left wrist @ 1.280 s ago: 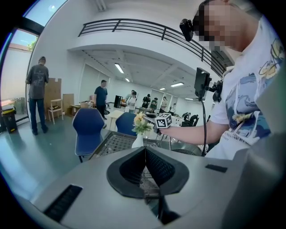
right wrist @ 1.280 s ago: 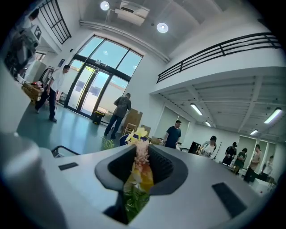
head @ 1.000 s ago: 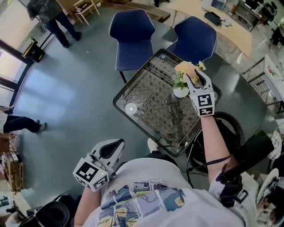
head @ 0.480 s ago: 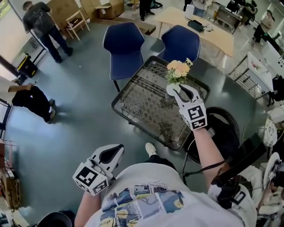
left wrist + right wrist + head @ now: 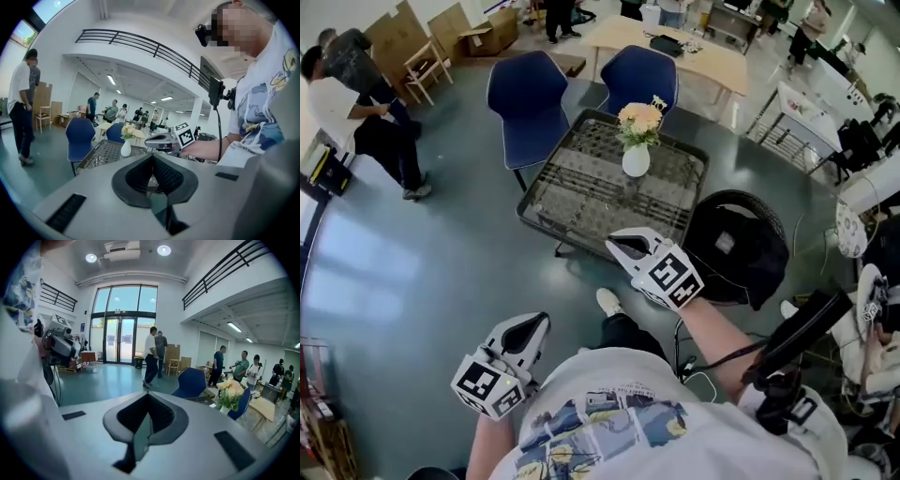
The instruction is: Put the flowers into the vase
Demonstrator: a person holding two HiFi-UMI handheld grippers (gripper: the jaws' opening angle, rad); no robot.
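The peach and yellow flowers (image 5: 639, 120) stand upright in a small white vase (image 5: 636, 160) on the glass-topped table (image 5: 581, 192). Nothing touches them. My right gripper (image 5: 617, 247) hovers off the table's near edge, well short of the vase, shut with nothing between its jaws. My left gripper (image 5: 536, 324) is low beside my body, away from the table, also shut and empty. In the left gripper view the vase (image 5: 125, 149) and the right gripper (image 5: 150, 139) show ahead. In the right gripper view the flowers (image 5: 231, 393) sit at the right.
Two blue chairs (image 5: 523, 101) stand behind the glass table, with a wooden table (image 5: 675, 49) beyond. A black bag (image 5: 736, 246) lies right of the glass table. People (image 5: 370, 103) stand at the far left on the grey floor.
My right gripper has drawn back from the vase toward my body and its jaws have shut. The flowers stay in the vase. My left gripper has shifted slightly.
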